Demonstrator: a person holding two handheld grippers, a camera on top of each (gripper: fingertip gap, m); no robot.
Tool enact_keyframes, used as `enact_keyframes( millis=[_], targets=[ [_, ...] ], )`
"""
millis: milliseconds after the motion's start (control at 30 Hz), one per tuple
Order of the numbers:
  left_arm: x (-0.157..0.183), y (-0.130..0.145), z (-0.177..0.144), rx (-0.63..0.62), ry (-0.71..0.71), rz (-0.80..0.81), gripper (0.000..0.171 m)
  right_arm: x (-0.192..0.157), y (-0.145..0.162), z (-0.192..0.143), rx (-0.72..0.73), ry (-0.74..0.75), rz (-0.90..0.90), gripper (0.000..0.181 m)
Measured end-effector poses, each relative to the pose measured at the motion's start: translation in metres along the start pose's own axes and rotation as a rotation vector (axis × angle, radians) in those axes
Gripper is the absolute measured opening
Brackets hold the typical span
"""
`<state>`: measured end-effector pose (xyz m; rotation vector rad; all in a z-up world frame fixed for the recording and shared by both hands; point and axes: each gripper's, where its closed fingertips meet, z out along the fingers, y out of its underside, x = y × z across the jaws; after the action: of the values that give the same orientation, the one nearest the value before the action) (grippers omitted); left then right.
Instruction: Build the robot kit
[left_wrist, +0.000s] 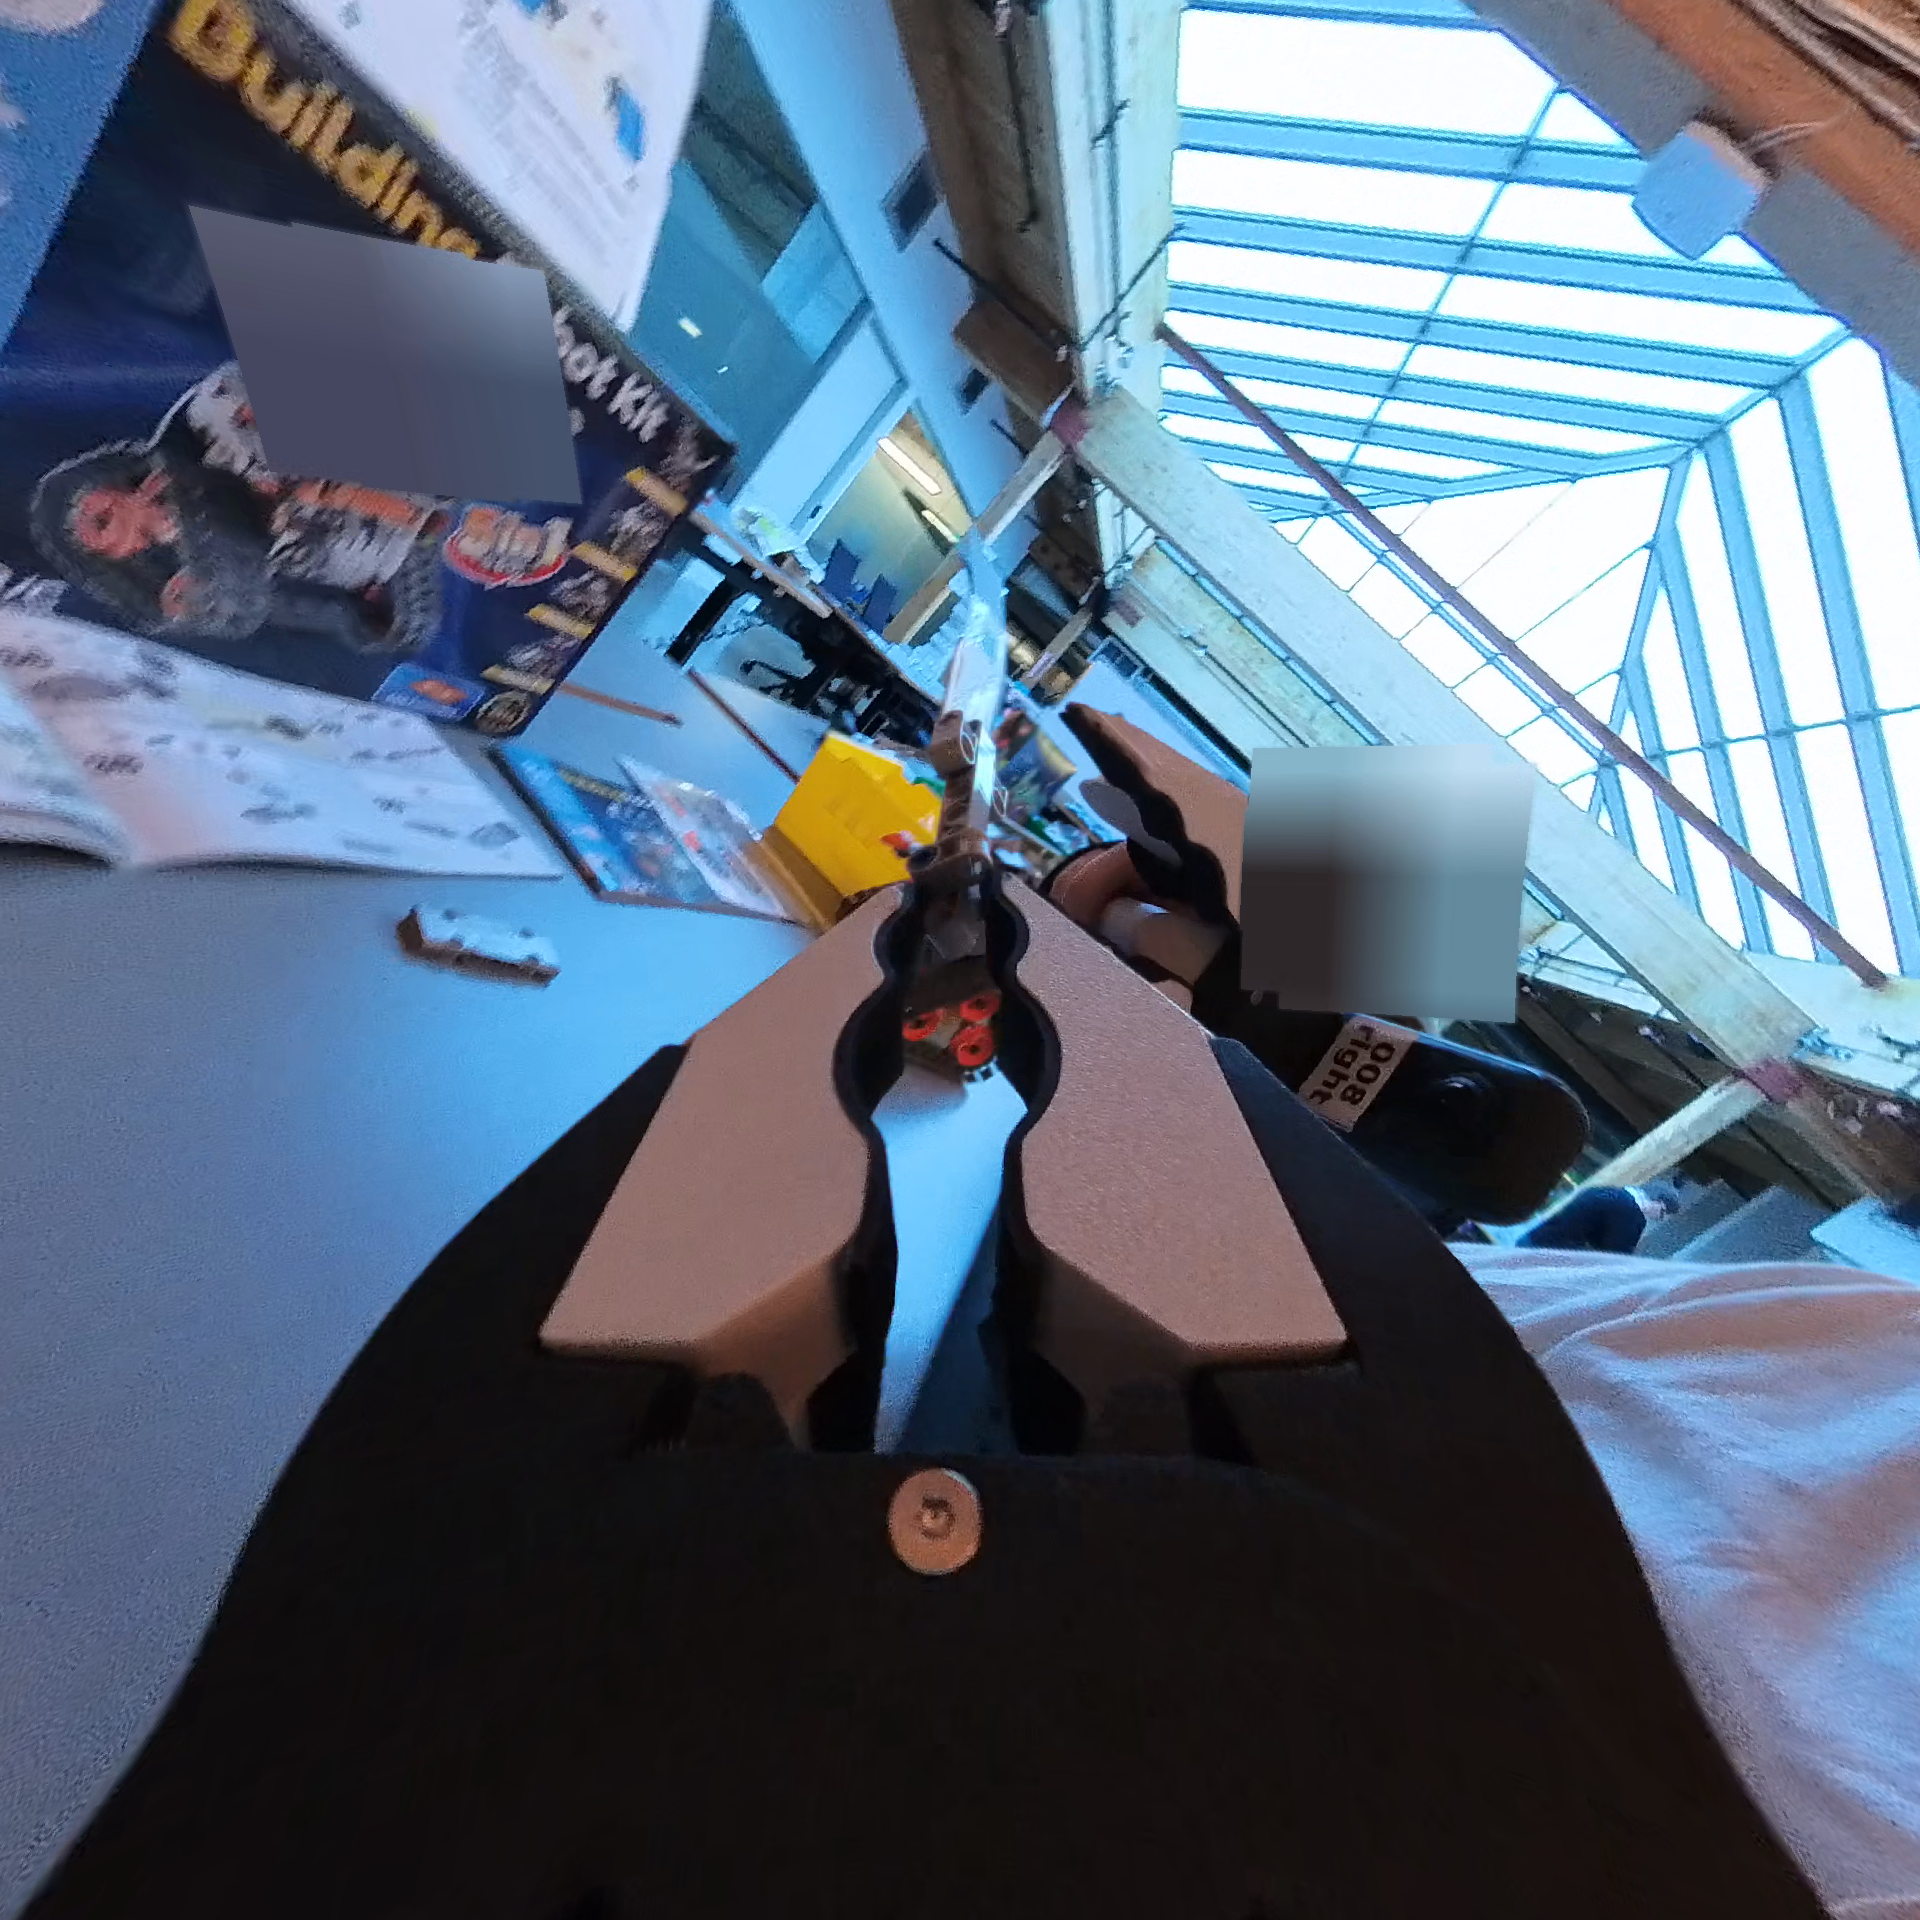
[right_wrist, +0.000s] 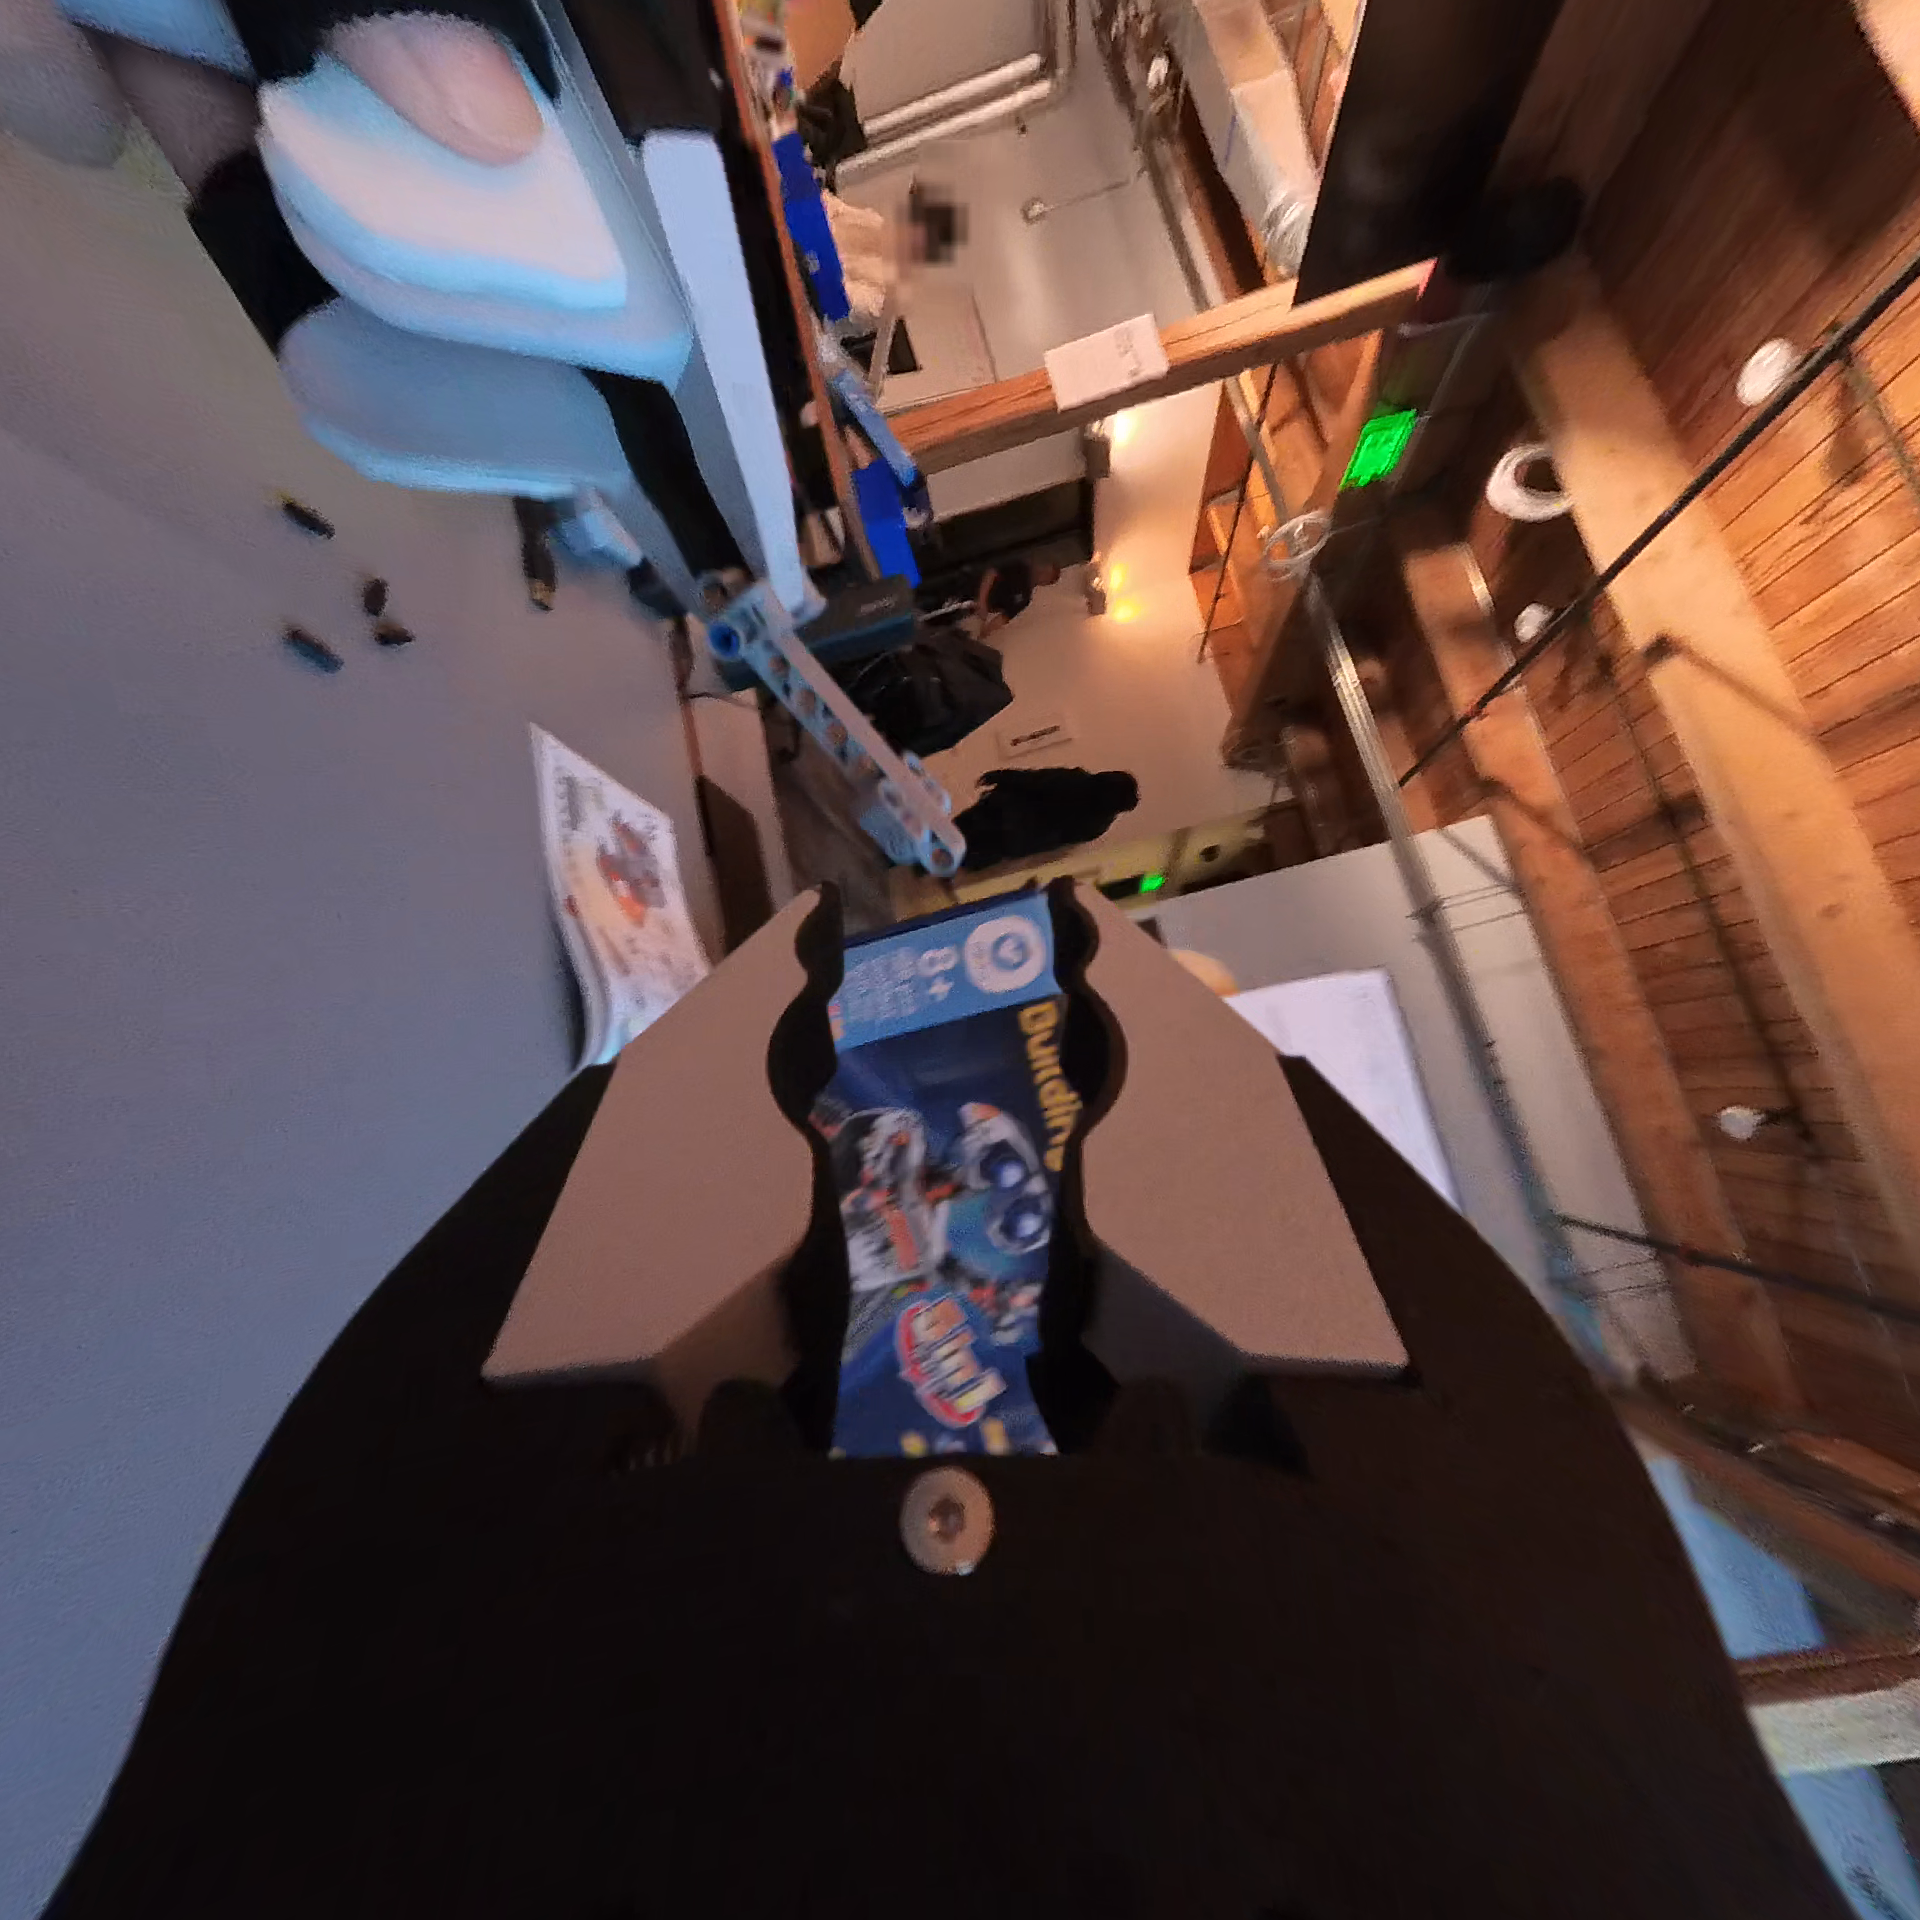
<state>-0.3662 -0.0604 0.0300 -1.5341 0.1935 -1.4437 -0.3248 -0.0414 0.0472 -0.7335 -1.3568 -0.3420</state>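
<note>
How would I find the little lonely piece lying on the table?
Start at the big dark blue toy box standing at the back of the grey table. In front of it lies an open instruction booklet. Just past the booklet's near corner lies the small brown and white building piece, alone on bare table, touching nothing.

Right claw (right_wrist: 951, 914) fingers apart, empty. Blue toy box (right_wrist: 940, 1174) seen between them. Grey perforated beam (right_wrist: 831, 727) just beyond tips. Booklet (right_wrist: 613, 894) left on counter (right_wrist: 260, 1039).
</note>
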Motion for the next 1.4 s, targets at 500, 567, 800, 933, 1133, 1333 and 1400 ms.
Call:
enact_keyframes(
  millis=[500,567,800,933,1133,1333,1400],
  targets=[
    [-0.109,0.065,-0.005,-0.15,-0.239,-0.349,0.01,-0.123,0.064,0.044,-0.041,-0.246,0.063,0.042],
    [-0.116,0.07,-0.004,-0.171,-0.259,-0.373,0.009,-0.135,0.054,0.047,0.004,-0.282,0.004,0.041],
    [-0.127,0.082,0.006,-0.236,-0.274,-0.422,0.009,-0.157,0.059,0.053,-0.041,-0.346,-0.087,0.017],
    [-0.128,0.084,0.009,-0.237,-0.267,-0.434,0.01,-0.159,0.062,0.053,-0.067,-0.363,-0.082,0.01],
    [-0.12,0.071,0.009,-0.167,-0.179,-0.483,0.025,-0.155,0.064,0.055,-0.091,-0.38,0.013,0.008],
    [-0.108,0.004,-0.007,-0.032,-0.088,-0.256,0.066,-0.114,0.065,0.064,-0.035,-0.536,1.094,0.007],
    [-0.104,-0.001,-0.008,-0.075,-0.095,-0.137,0.062,-0.088,0.043,0.062,0.151,-0.764,1.752,0.007]
  ],
)
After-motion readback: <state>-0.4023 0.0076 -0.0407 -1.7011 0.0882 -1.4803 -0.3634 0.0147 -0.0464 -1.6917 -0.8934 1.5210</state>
